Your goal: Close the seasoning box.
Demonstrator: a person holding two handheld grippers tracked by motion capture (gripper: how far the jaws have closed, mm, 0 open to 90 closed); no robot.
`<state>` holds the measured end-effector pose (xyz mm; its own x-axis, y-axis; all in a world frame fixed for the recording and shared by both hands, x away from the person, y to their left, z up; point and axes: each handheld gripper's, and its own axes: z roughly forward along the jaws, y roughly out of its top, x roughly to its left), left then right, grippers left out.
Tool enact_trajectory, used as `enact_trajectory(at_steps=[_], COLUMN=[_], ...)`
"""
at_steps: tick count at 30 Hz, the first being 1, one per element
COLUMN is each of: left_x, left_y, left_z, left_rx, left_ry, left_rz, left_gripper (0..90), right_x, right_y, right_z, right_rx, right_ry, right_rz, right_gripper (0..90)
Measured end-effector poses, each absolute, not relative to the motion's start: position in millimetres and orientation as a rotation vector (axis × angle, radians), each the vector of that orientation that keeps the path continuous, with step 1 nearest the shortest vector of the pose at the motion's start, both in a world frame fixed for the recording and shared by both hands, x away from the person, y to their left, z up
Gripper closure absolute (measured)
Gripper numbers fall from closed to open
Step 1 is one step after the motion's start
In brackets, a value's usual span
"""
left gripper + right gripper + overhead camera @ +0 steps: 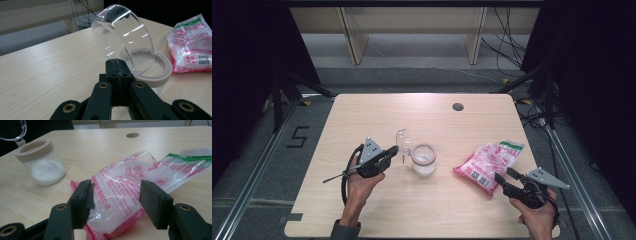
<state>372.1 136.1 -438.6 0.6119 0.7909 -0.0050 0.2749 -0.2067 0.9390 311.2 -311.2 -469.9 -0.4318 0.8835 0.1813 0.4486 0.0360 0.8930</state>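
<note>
Left tongs (117,65) pinch the clear lid (122,37); right tongs (115,197) gape around the bag (130,185).

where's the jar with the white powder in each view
High view: jar at table centre, right of the left gripper.
Left gripper view: its beige rim right of centre, behind the clear lid.
Right gripper view: upper left.
Shared landmark: the pink-printed bag.
</note>
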Motion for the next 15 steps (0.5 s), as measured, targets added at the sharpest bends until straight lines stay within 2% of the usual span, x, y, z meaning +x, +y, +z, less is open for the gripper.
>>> enact_trajectory(at_steps=[15], left_x=[371.4], left_y=[133.4], left_z=[-437.5], left_rx=[1.774], left_ry=[0.848], left_rz=[0.604], left_gripper=[89.2], right_x=[303.9], right_y=[-307.5], right_z=[-470.2], right_rx=[1.321], right_ry=[1.918], right_rz=[1.355], right_gripper=[44.4])
